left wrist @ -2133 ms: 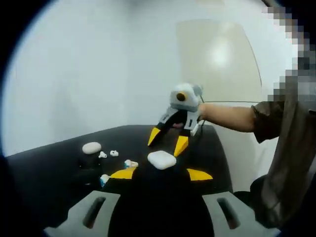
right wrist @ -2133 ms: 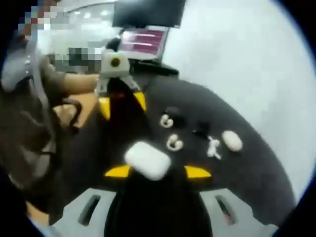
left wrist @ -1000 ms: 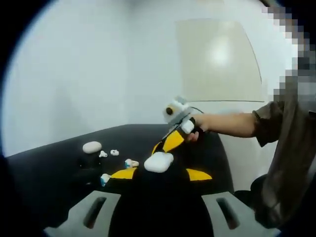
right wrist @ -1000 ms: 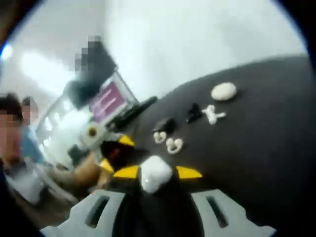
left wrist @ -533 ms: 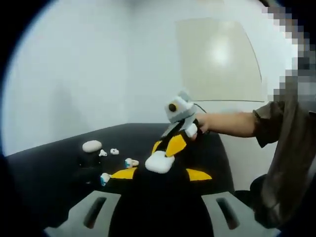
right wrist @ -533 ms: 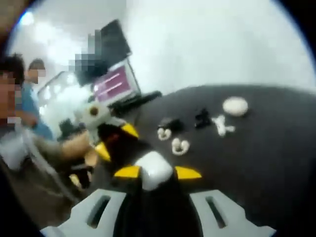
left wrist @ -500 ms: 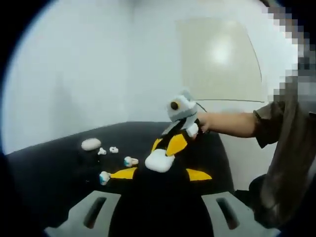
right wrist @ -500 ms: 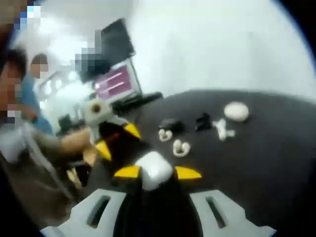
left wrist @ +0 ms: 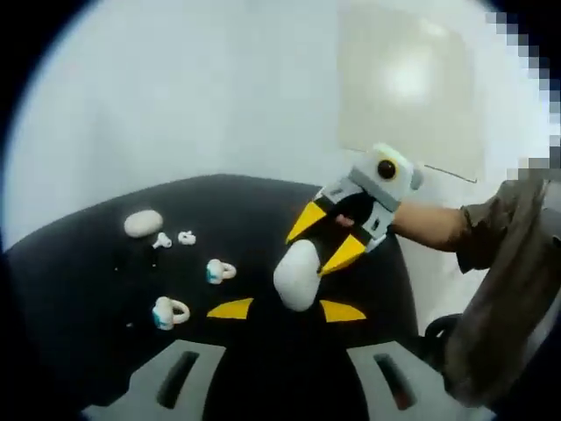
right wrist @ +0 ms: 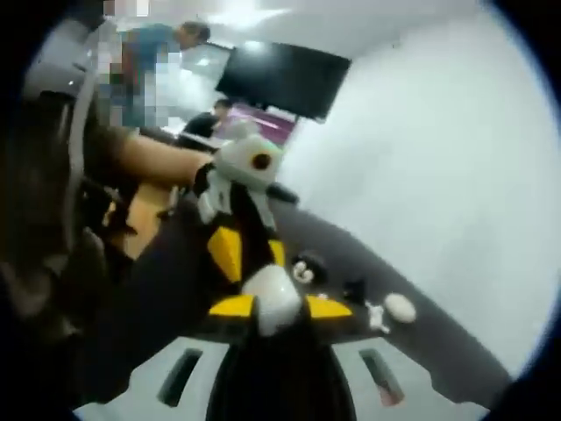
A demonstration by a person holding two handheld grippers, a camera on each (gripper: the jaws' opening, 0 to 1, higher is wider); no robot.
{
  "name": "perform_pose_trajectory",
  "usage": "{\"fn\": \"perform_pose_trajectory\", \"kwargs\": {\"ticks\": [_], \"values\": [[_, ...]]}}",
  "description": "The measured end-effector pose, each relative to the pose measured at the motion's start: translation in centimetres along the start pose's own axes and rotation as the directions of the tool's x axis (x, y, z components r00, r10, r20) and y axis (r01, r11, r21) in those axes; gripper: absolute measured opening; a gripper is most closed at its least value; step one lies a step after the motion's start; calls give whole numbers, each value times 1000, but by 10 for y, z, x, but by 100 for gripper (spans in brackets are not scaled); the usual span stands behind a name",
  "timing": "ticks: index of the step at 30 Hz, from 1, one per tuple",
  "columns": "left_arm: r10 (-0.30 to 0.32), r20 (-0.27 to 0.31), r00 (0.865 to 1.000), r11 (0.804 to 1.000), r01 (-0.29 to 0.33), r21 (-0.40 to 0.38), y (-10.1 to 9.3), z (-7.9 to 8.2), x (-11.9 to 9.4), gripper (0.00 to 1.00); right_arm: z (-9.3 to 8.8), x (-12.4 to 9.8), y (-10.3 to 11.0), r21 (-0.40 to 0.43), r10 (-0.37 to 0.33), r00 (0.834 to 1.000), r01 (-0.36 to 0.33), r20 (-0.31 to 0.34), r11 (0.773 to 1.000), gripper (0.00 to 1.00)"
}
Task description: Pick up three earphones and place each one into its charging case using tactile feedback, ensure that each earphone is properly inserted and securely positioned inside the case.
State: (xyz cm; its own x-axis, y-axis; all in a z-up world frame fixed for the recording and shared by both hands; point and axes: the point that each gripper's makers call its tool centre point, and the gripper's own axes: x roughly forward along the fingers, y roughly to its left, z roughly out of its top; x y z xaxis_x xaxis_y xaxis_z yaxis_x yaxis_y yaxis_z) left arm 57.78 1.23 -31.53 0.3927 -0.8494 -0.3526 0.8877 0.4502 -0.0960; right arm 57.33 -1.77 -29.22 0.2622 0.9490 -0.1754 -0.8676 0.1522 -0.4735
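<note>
The white charging case (left wrist: pixel 297 274) hangs lifted above the black table (left wrist: pixel 79 289) (near its right edge), pinched between the right gripper (left wrist: pixel 326 238)'s yellow tips; the left gripper (left wrist: pixel 286 309) gapes empty. Earlier the case lay lower and flatter.

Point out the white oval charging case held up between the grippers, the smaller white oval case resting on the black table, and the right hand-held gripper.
white oval charging case (left wrist: pixel 297 274), left gripper view, its rounded body.
smaller white oval case (left wrist: pixel 143 223), left gripper view, its top.
right hand-held gripper (left wrist: pixel 327 239), left gripper view, between its yellow fingertips.
</note>
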Motion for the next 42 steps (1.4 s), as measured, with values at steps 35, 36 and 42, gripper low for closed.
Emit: {"fn": "perform_pose_trajectory", "kwargs": {"ticks": [35,36,42], "values": [[-103,110,989,986,87,140,-14,5,11,13,9,12,7,-151,145,977,-169,-159,974,18],[-102,106,989,986,87,139,-13,5,11,13,12,15,8,-153,142,980,-163,-141,975,18],[-105,107,989,985,89,146,-14,5,11,13,13,16,9,-136,174,972,-196,-158,971,18]]}}
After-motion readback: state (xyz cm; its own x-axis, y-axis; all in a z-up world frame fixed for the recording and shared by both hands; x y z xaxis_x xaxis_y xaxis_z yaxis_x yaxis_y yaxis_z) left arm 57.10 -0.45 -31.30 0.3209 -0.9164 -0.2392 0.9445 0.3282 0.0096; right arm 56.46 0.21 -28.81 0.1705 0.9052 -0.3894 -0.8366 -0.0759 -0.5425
